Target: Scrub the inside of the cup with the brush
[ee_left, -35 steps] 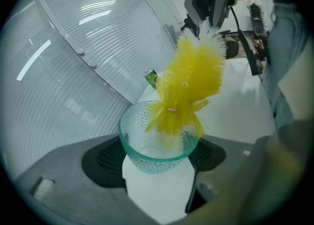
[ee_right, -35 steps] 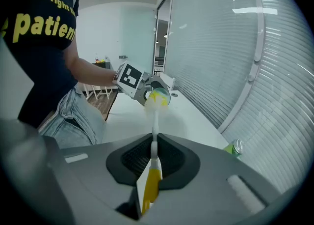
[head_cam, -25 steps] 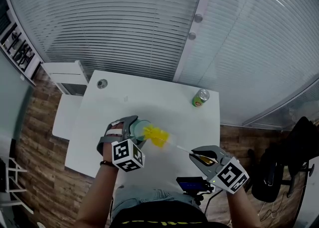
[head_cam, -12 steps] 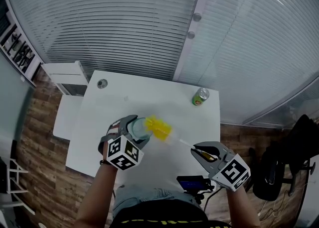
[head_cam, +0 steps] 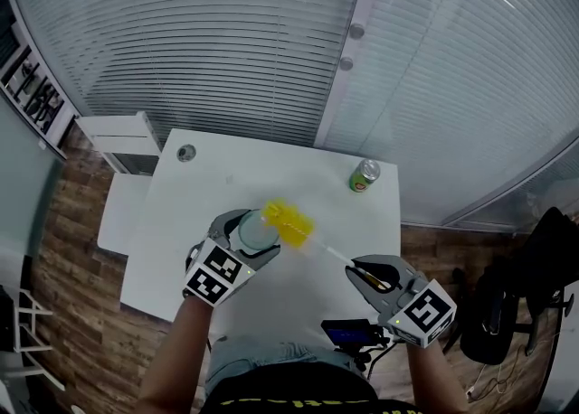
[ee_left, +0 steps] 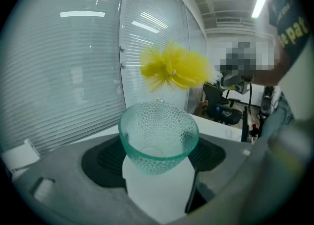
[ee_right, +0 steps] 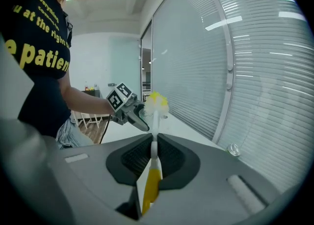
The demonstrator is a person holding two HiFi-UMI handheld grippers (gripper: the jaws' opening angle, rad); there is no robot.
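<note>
The left gripper [head_cam: 241, 233] is clamped on the lower part of the textured green glass cup [ee_left: 158, 138], its jaws pressing on either side, with the cup's open mouth pointing away from the gripper and up. The right gripper [ee_right: 153, 151] has its jaws closed tight on the thin handle of the brush [ee_right: 153, 135] – the yellow grip end sits back between the jaws and the shaft runs straight out ahead. The yellow bristle head [ee_left: 174, 67] hangs just beyond and above the cup's rim, outside the mouth and not touching the glass. Both things look to be held above the white tabletop [head_cam: 208, 195]. So both are grasped and lined up – but no bristle is inside the cup, and the scrubbing itself appears to lie ahead
</note>
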